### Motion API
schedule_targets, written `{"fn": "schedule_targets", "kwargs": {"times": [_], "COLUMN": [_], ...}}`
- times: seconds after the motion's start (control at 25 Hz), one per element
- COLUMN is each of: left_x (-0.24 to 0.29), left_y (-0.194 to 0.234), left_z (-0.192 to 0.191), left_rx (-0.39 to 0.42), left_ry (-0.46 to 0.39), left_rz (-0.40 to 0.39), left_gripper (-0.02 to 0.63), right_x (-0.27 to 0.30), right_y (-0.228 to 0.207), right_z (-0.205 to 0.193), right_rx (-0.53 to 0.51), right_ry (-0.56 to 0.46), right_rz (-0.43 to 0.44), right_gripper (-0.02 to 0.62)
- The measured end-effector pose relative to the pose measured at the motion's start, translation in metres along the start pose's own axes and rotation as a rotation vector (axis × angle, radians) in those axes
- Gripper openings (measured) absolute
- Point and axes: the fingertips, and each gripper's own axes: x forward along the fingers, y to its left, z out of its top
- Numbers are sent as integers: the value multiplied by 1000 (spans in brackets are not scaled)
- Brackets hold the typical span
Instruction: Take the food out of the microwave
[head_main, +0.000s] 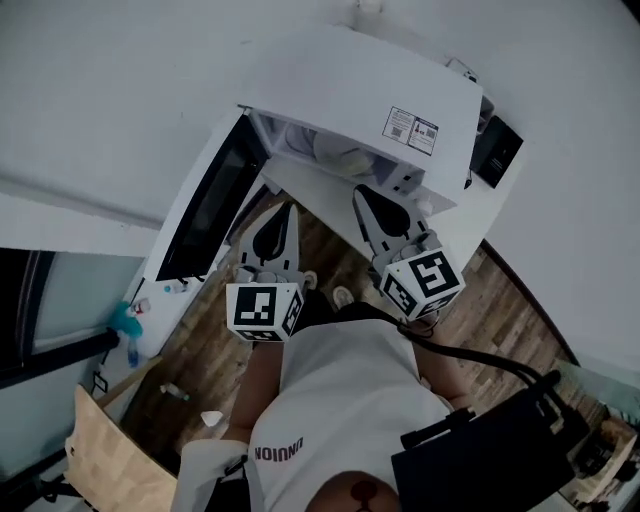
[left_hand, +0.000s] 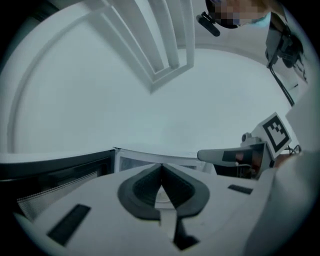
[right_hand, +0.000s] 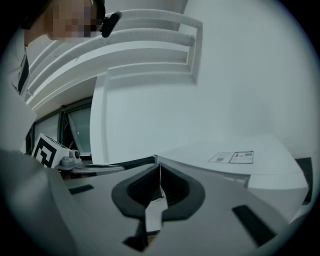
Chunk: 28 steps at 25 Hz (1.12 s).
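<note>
"The left gripper, has it got hold of anything?"

"Nothing. From where I stand its jaws are pressed together, and the dark, matte pads meet in one thin seam with nothing caught in it. The right gripper is the same: closed tight and empty. Both have smooth grey shells that taper to a point, and each has a cube with black-and-white square markers at the back."

"And the microwave?"

"It's boxy, with a smooth white casing and a printed label stuck on top. It sits on a white tabletop. Its door is a long panel of dark, glossy glass in a white frame, swung wide open to the left gripper's side."

"Can you see the food?"

"Only just. It's a pale, rounded shape inside the open cavity, resting low towards the front. The light in there is dim, so I can't tell what it is or what it sits on. Both gripper tips point at the opening but stop short of it, clear of the food."

"What's underfoot?"

"A floor of brown wood-grain planks."
</note>
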Motion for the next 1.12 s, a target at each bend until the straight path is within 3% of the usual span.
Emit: {"fn": "schedule_targets", "kwargs": {"times": [0.44,0.92,1.04,1.12], "left_x": [67,110,118,121], "left_y": [-2,-12,-14,-13], "left_z": [-12,-64,-76,-84], "left_rx": [-7,-75,-123,-143], "left_ry": [75,227,273,304], "left_rz": [-287,-395,-408,-404], "left_gripper": [15,20,102,114], "right_x": [-2,-15,-17,-17], "right_y": [-29,-50,-54,-55], "right_z": [6,-6,-8,-9], "right_rx": [27,53,64,69], "right_ry": [-23,1,10,14], "right_rz": [-258,-396,-414,-417], "right_gripper": [23,23,23,23]}}
